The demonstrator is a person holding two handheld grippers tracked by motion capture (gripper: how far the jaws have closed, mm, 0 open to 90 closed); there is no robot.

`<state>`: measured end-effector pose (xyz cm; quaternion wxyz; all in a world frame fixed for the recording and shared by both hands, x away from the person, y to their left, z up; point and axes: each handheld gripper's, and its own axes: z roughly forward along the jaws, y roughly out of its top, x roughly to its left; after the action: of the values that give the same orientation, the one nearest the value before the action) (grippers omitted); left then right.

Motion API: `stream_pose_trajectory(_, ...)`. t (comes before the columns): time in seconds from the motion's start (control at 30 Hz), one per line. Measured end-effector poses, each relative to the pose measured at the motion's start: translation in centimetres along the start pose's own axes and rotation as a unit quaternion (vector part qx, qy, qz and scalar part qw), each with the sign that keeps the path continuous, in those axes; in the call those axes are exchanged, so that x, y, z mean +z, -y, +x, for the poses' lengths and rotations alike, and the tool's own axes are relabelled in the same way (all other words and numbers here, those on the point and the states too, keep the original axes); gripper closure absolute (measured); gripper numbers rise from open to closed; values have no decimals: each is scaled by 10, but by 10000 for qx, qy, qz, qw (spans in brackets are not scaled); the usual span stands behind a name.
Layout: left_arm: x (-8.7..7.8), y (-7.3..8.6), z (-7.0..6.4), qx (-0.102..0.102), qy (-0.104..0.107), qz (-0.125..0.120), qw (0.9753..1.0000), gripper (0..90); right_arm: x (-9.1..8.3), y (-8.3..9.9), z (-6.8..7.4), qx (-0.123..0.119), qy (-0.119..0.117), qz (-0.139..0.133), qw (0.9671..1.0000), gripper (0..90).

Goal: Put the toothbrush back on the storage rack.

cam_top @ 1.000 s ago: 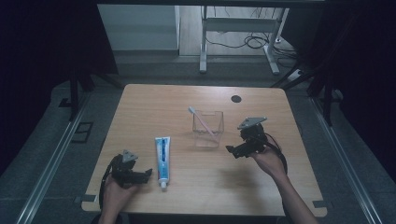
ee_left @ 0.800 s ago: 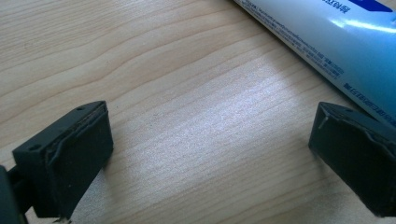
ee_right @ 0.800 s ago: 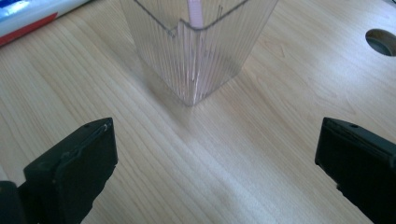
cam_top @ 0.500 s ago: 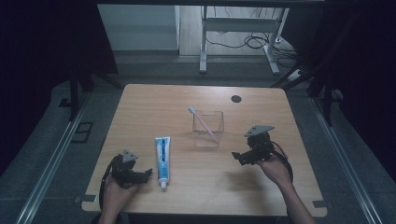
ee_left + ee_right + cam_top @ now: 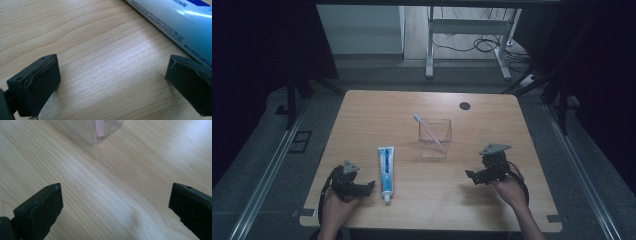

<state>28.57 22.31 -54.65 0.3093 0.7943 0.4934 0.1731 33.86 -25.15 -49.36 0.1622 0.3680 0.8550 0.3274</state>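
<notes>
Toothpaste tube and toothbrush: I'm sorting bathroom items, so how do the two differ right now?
The toothpaste tube lies flat on the table; the toothbrush leans tilted inside the clear cup. The toothpaste tube is broad, white and blue; the toothbrush is thin and pinkish. Neither is held by a gripper.

— Where's the high view? 
— Above the table's (image 5: 362,115) near edge, facing forward and down.
— The gripper views?
— Close over the wood; the left shares the tube (image 5: 180,22), the right the cup (image 5: 95,130).
</notes>
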Motion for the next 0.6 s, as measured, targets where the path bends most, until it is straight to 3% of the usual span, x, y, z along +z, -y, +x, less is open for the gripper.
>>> stream_pose_trajectory(0.3,0,0,0,-8,0,0,10000,0,3,17,2,181,-16,-41,9998,0)
stream_pose_trajectory(0.6,0,0,0,-8,0,-1,10000,0,10,31,7,200,-10,14,9998,0)
